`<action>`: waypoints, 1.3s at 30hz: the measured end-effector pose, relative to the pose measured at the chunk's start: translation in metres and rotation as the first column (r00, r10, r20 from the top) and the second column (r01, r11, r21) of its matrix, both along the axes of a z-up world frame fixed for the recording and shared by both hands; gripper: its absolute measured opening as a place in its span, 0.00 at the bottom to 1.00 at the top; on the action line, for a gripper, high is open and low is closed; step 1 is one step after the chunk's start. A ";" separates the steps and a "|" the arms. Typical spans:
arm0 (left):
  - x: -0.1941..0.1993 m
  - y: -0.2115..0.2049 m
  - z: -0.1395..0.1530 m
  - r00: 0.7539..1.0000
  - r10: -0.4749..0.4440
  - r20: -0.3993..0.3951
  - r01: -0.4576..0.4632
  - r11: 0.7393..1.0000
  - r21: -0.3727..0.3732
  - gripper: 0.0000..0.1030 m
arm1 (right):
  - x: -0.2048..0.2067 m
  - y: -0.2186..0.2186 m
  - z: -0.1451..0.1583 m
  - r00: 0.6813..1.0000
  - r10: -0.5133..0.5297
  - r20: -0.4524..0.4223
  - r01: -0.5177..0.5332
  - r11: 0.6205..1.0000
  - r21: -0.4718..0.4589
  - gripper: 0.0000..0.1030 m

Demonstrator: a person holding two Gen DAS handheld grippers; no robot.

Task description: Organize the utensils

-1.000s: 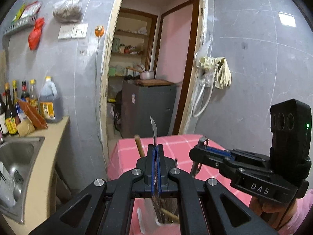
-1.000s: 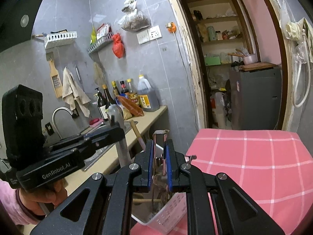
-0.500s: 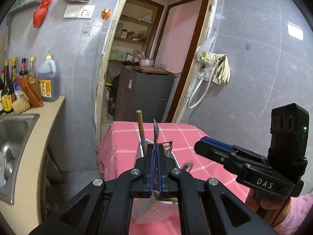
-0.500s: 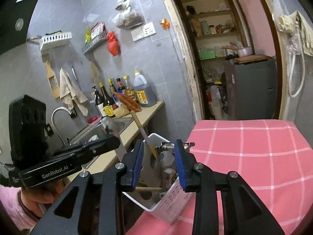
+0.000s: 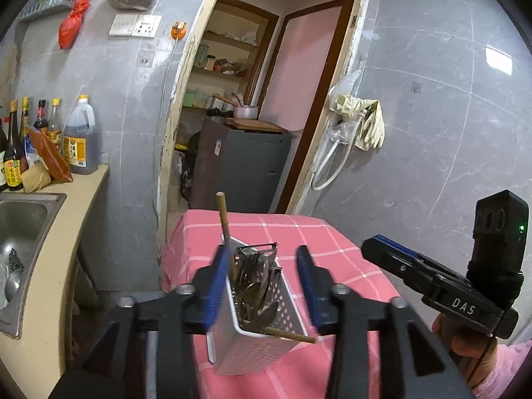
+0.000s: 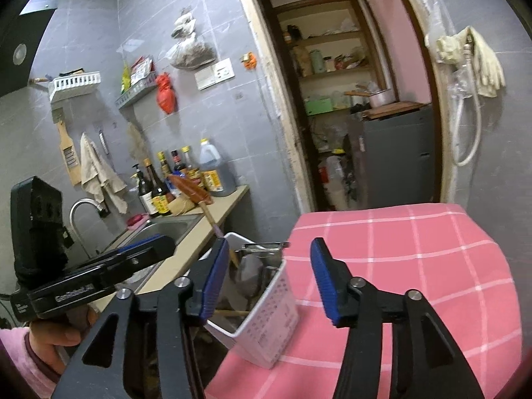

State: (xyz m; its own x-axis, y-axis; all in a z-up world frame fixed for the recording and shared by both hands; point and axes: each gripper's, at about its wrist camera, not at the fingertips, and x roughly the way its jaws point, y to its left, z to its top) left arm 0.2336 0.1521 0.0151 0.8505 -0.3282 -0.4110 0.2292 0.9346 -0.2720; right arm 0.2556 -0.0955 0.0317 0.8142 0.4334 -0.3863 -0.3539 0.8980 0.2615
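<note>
A white perforated utensil basket [image 5: 252, 342] stands on the pink checked tablecloth [image 5: 299, 232] near its left edge; it also shows in the right wrist view [image 6: 266, 319]. It holds metal spoons [image 5: 256, 286], a metal peeler-like tool [image 5: 257, 248] and wooden chopsticks [image 5: 222, 219]. My left gripper [image 5: 264, 286] is open and empty, its fingers either side of the basket above it. My right gripper [image 6: 272, 282] is open and empty, just right of the basket. Each gripper also shows in the other's view.
A counter [image 5: 76, 226] with a steel sink [image 5: 20, 219] and several sauce bottles [image 5: 79, 139] runs along the left. A doorway [image 5: 246, 106] with a grey cabinet [image 5: 239, 166] lies behind the table. Rubber gloves [image 5: 362, 119] hang on the right wall.
Both grippers have opened and pulled back and up from the basket. The spoon the left gripper held and the utensil the right gripper held now sit in the basket.
</note>
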 end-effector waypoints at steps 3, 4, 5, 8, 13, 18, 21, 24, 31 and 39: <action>-0.009 -0.007 0.003 1.000 0.006 0.017 -0.006 1.000 0.011 0.58 | -0.014 -0.017 0.002 0.999 -0.042 0.004 0.042 0.999 -0.008 0.56; -0.013 -0.010 0.004 1.000 0.009 0.020 -0.009 1.000 0.015 0.63 | -0.018 -0.022 0.003 0.999 -0.053 0.005 0.053 0.999 -0.012 0.58; -0.016 -0.012 0.004 1.000 0.013 0.024 -0.013 1.000 0.017 0.66 | -0.020 -0.026 0.004 0.998 -0.061 0.006 0.061 0.998 -0.015 0.61; -0.028 -0.018 0.004 0.998 0.037 0.041 -0.038 0.999 0.010 0.81 | -0.033 -0.044 0.004 0.996 -0.091 0.007 0.092 0.995 -0.035 0.68; -0.052 -0.036 -0.002 0.992 0.106 0.064 -0.108 0.994 0.026 0.98 | -0.055 -0.077 0.001 0.989 -0.146 0.009 0.146 0.988 -0.056 0.81; -0.076 -0.059 -0.012 0.989 0.138 0.054 -0.140 0.989 0.047 0.99 | -0.082 -0.110 0.001 0.981 -0.191 0.026 0.192 0.977 -0.090 0.94; -0.091 -0.072 -0.016 0.989 0.142 0.045 -0.145 0.988 0.059 0.99 | -0.101 -0.128 0.001 0.978 -0.206 0.032 0.208 0.972 -0.111 0.99; -0.107 -0.087 -0.020 0.987 0.160 0.027 -0.161 0.984 0.069 0.99 | -0.121 -0.143 -0.001 0.979 -0.204 0.022 0.205 0.970 -0.131 0.99; -0.151 -0.116 -0.031 0.982 0.191 0.007 -0.191 0.977 0.097 0.99 | -0.160 -0.170 -0.007 0.979 -0.202 0.006 0.201 0.968 -0.147 0.99; -0.182 -0.126 -0.036 0.976 0.218 0.000 -0.218 0.972 0.089 0.99 | -0.188 -0.187 -0.009 0.975 -0.219 0.033 0.222 0.964 -0.145 0.99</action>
